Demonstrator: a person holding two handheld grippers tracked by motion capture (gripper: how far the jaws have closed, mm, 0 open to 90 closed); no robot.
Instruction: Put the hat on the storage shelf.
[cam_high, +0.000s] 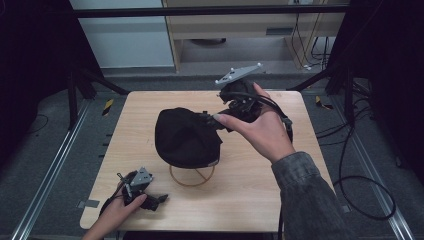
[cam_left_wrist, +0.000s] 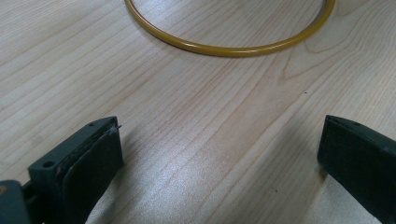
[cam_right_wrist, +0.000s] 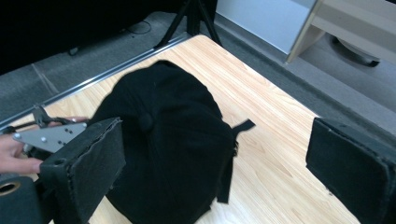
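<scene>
High view showed my right gripper (cam_high: 212, 120), jaws wide and empty, beside the black fabric cap (cam_high: 185, 137); my left gripper (cam_high: 157, 200) rested wide on the worktop (cam_high: 250, 190).

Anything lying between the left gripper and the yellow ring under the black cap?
No. In the left gripper view, bare wooden table runs from the open left gripper to the yellow ring.

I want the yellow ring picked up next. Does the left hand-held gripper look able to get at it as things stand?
Probably yes. The left hand-held gripper sits low with its jaws wide apart and bare table up to the ring's near arc. The black cap sits over the ring's far part only.
</scene>
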